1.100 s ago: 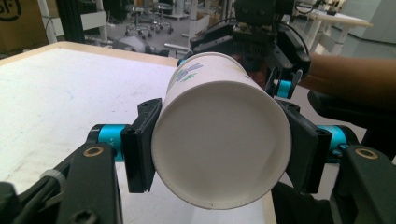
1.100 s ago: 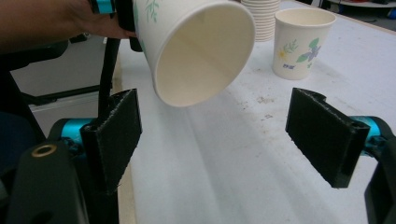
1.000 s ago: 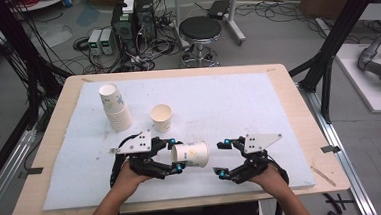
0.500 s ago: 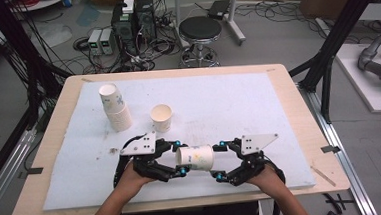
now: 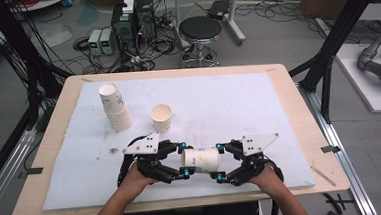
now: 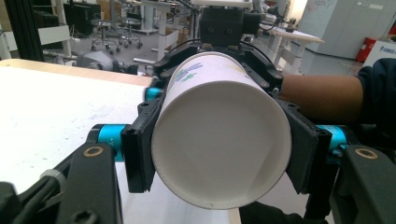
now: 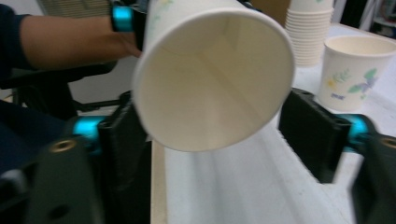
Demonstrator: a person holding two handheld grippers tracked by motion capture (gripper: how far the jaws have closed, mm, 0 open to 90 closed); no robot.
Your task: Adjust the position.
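Left gripper [image 5: 183, 160]: jaws clamped on the paper cup [image 5: 200, 160], held sideways above the table [image 5: 258, 108].
Paper cup: now bridged between both grippers.
Right gripper [image 5: 218, 161]: has closed in; jaws straddle the cup's mouth, apparently unclamped, handover imminent.

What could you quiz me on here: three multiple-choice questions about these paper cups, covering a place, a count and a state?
1. Where is the lone standing cup?
A) Just right of the stack of cups
B) On the stool
C) Inside a gripper

2. How many cups are outside the stack?
A) One
B) Two
C) Four

3. How is the held cup lying?
A) Upright on the table
B) Crushed flat
C) On its side

Answers:
1 A: the standing cup sits beside the stack.
2 B: there is the standing cup and the held cup.
3 C: the held cup lies sideways between the left gripper and the right gripper.
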